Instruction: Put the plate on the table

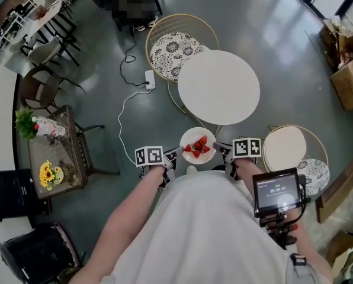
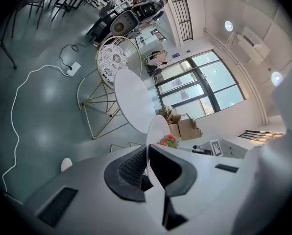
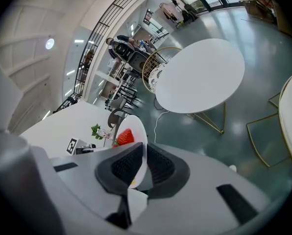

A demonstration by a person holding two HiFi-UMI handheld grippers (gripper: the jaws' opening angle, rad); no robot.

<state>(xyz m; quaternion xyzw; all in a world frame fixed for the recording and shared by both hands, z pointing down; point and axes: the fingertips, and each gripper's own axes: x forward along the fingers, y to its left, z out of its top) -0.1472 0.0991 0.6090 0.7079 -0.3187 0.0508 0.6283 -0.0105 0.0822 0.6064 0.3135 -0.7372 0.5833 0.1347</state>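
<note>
A small white plate (image 1: 198, 145) with strawberries (image 1: 198, 147) hangs in the air just in front of the person, short of the round white table (image 1: 218, 87). My left gripper (image 1: 175, 154) is shut on the plate's left rim and my right gripper (image 1: 220, 148) is shut on its right rim. In the left gripper view the plate (image 2: 156, 129) shows edge-on between the black pads, with the table (image 2: 131, 101) beyond. The right gripper view has the plate (image 3: 135, 136) clamped edge-on too, a strawberry (image 3: 126, 137) on it, and the table (image 3: 200, 78) ahead.
A gold wire chair with a patterned cushion (image 1: 172, 52) stands behind the table's left side. A second gold chair (image 1: 290, 149) stands to the right. A white cable and power strip (image 1: 148, 79) lie on the floor. A low table with flowers (image 1: 52, 152) is at left, cardboard boxes (image 1: 349, 81) at right.
</note>
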